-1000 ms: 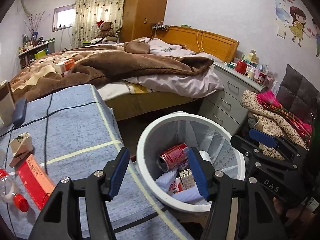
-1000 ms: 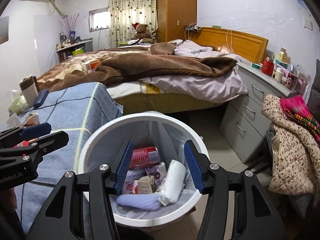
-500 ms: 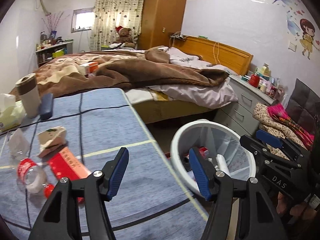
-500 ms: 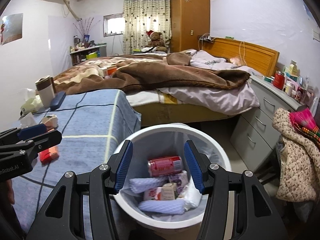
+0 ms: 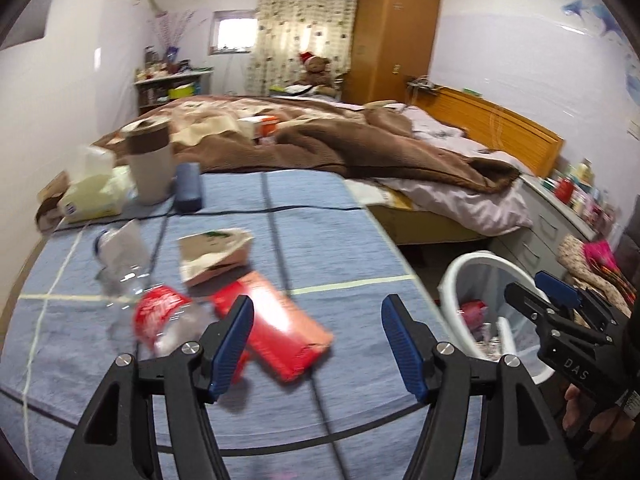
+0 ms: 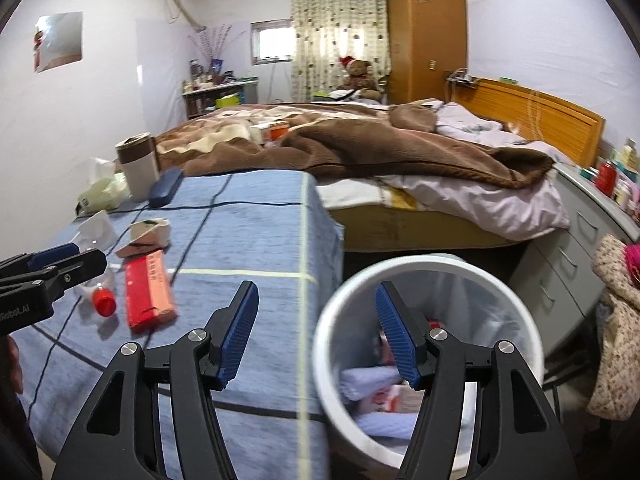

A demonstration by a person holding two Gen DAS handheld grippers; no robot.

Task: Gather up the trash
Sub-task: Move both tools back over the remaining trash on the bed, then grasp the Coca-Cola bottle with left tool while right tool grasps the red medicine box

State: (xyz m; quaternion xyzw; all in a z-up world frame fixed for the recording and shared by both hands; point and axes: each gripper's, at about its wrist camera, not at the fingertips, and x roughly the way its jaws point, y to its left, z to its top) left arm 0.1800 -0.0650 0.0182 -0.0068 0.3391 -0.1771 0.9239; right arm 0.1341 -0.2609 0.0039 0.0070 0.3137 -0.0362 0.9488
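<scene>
My left hand-held gripper (image 5: 317,342) hangs over the bench (image 5: 340,248), which wears a blue woven cloth crossed by dark and pale lines. Its ribbed blue pads have just been spreading and stand released, with nothing pinched between them. Beyond them lies the trash: a flat red carton (image 5: 276,326), glossy and blurred, a crumpled clear plastic bottle (image 5: 160,312) with a red label beside it, and a torn white paper carton (image 5: 214,254) just behind. A second ago this view looked down into the white round plastic bin (image 5: 454,280); the bin now sits at the right edge, beside the bench.

My right hand-held gripper (image 6: 316,330) is likewise released and empty, its jaws having just widened. It straddles the bench edge and the bin's smooth rim (image 6: 332,312). Inside I see folded pale cloth-like wads and red-and-white packaging, too blurred to name. The bin was centred between the pads before; it has slid rightward.
</scene>
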